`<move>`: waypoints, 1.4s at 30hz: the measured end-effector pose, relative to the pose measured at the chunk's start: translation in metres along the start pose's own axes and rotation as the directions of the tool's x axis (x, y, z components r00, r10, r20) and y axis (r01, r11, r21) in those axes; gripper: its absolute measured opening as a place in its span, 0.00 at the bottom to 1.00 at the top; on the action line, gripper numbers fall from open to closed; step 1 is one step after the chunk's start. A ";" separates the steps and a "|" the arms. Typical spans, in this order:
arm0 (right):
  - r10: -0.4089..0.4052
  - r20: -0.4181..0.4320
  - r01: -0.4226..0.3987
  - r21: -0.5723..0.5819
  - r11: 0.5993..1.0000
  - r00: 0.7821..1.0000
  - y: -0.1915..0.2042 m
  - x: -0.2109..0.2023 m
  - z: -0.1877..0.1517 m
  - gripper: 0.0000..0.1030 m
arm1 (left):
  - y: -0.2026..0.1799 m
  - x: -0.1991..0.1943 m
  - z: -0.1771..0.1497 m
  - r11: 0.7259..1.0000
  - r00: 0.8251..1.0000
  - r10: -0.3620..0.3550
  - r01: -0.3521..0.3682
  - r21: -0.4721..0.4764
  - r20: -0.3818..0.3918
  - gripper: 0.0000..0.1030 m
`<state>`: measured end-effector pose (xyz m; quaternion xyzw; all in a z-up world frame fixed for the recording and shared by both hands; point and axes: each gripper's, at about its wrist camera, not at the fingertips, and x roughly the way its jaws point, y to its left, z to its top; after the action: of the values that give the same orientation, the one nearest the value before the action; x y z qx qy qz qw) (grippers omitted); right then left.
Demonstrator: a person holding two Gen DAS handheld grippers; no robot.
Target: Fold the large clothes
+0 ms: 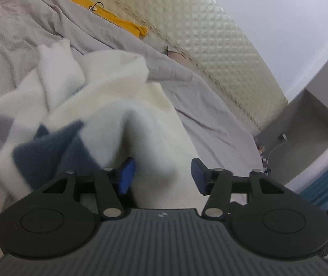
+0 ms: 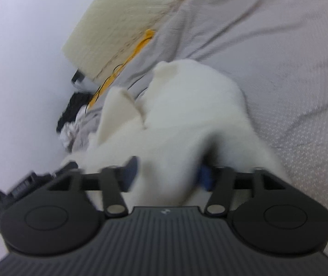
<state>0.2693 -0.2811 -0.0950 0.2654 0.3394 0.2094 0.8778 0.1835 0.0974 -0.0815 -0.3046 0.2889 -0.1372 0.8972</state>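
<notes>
A large white garment with dark blue panels lies bunched on the grey bed sheet. My left gripper is open, its blue pads wide apart, with a fold of the white cloth lying between them. In the right wrist view the same white garment fills the middle. My right gripper is open too, with a thick bunch of the cloth between its blue pads. The right view is blurred.
A cream quilted mattress stands on edge along the bed's far side, against a white wall. A yellow cloth with black cord lies beside it. A grey shelf unit stands at the right. Dark clothes lie piled near the wall.
</notes>
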 end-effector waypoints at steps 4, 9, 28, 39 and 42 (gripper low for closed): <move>-0.048 0.008 0.049 -0.128 0.991 0.999 0.027 -0.022 -0.013 0.72 | -0.013 -0.027 -0.019 0.998 0.999 0.026 -0.024 0.055 -0.038 0.60; -0.082 0.033 0.087 -0.178 0.980 0.996 0.041 -0.043 -0.025 0.72 | -0.012 -0.041 -0.039 0.999 0.996 -0.026 0.022 -0.043 -0.089 0.60; -0.142 0.124 0.186 -0.522 0.832 0.982 0.077 -0.035 -0.052 0.71 | -0.026 -0.028 -0.043 0.968 0.972 -0.233 0.228 -0.109 -0.034 0.01; -0.163 0.176 0.240 -0.685 0.688 0.971 0.101 -0.023 -0.073 0.70 | -0.035 -0.057 -0.037 0.952 0.954 -0.299 0.299 -0.073 0.012 0.00; -0.201 0.137 0.239 -0.672 0.700 0.970 0.092 -0.016 -0.075 0.70 | -0.020 -0.045 -0.040 0.970 0.976 -0.215 0.209 -0.123 -0.033 0.02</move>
<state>0.1876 -0.1946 -0.0787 -0.1136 0.2442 0.2062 0.9407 0.1222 0.0818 -0.0755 -0.3834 0.2830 -0.2219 0.8507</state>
